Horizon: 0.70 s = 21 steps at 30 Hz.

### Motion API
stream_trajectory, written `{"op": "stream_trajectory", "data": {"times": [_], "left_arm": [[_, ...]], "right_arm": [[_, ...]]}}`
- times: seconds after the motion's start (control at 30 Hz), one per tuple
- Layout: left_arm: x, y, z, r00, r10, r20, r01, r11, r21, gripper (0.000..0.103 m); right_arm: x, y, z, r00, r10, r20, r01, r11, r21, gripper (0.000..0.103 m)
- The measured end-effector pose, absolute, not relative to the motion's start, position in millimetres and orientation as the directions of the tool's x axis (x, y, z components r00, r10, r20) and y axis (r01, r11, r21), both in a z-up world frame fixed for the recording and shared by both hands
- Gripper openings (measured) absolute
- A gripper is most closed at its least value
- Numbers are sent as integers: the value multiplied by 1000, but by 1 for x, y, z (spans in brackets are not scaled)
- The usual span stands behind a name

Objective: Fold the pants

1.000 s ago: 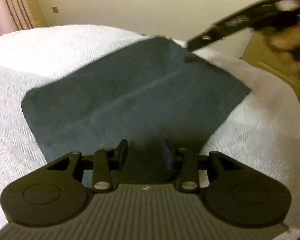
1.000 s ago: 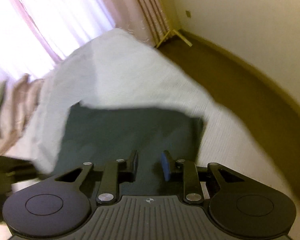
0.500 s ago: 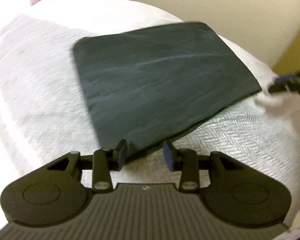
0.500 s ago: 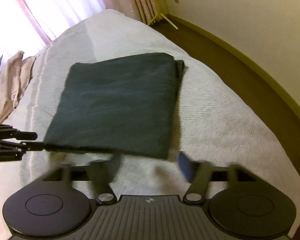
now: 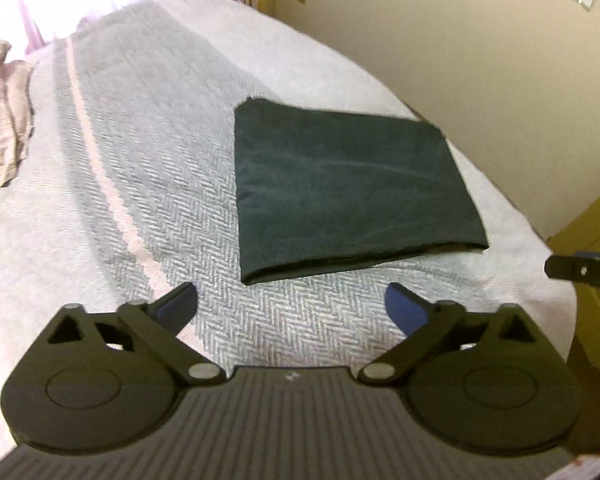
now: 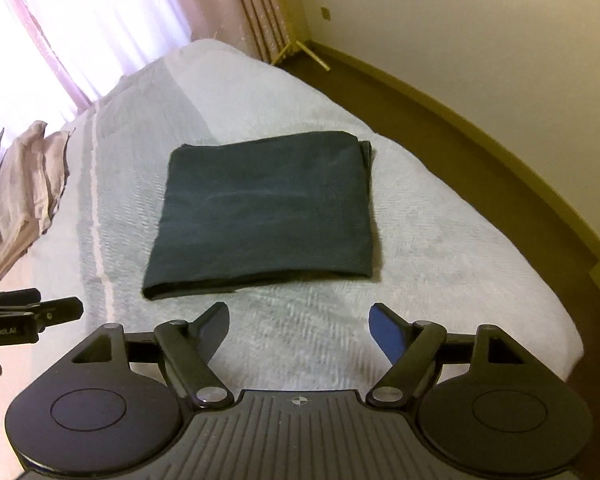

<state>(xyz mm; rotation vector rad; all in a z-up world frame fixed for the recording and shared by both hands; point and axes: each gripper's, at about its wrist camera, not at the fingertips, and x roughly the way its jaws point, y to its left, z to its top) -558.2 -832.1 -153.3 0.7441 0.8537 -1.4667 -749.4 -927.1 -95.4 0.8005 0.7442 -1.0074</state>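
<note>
Left wrist view looks forward and down from above near edge of bed (image 5: 112, 184), folded pants (image 5: 348, 196) ahead, right of centre, wall beyond. Right wrist view similar, pants (image 6: 264, 208) centred, window and floor beyond. Both near, sharing bed (image 6: 440, 248), pants; each catches other gripper at frame edge.

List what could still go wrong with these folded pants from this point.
1. The pants lie near the bed's foot corner; a nudge there might slide them toward the floor.
2. At the far right corner the layers do not line up, so the fold may loosen if lifted.
3. Both the left gripper and the right gripper are open close to the near edge and could snag it.
</note>
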Motion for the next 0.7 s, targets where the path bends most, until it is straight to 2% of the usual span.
{"op": "stream_trajectory", "data": {"times": [0.4, 0.7], "left_arm": [[-538, -710, -80, -70, -605, -793, 995, 12, -97, 102], [-524, -638, -54, -75, -612, -787, 993, 25, -114, 102]], "right_arm": [[-717, -792, -35, 341, -506, -792, 928, 314, 199, 76], [-706, -726, -7, 330, -539, -775, 932, 319, 175, 76]]}}
